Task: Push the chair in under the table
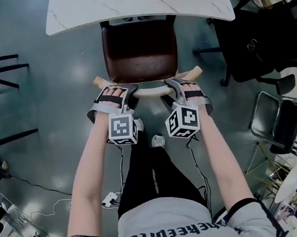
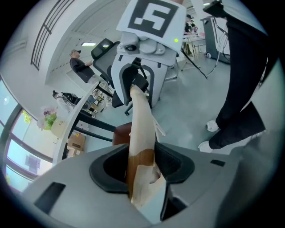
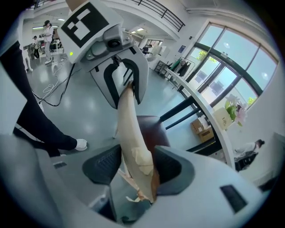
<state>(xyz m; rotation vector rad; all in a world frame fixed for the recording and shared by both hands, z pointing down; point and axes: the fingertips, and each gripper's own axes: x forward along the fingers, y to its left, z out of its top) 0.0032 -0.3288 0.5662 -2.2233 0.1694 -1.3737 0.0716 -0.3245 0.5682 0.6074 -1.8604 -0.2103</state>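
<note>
Entry: chair push, grip stage done.

Left gripper [image 1: 127, 95]: clenched on the chair's backrest rail [image 1: 150, 92], left of its middle. My left gripper view confirms it: the pale curved wood runs straight between the two pads and is pinched there. Right gripper [image 1: 172, 89]: likewise clamped on the same rail, right of its middle. The right gripper view shows the wood, with a chipped or peeling patch, seated between the pads. Each gripper view shows the other gripper farther along the rail.

Chair [image 1: 141, 61]: stands squarely in front of the table [image 1: 137, 1], backrest on the near side towards me. The far edge of the brown seat [image 1: 139, 48] is tucked under the table's near edge. Most of the seat is out in the open.

Judgement: the hold is made and the push is the step in hand. Little of it looks done.

Next move, as I read it: drive both grippers evenly towards the far side so the chair slides straight. An uneven push would yaw the chair. Keep the force low and level, since the rail is curved and the pads could slip along it. Stop when the rail comes near the table edge.

Black office chair [image 1: 253, 45] stands to the right, well apart from the path. Table legs are not visible, so I cannot judge clearance below.
</note>
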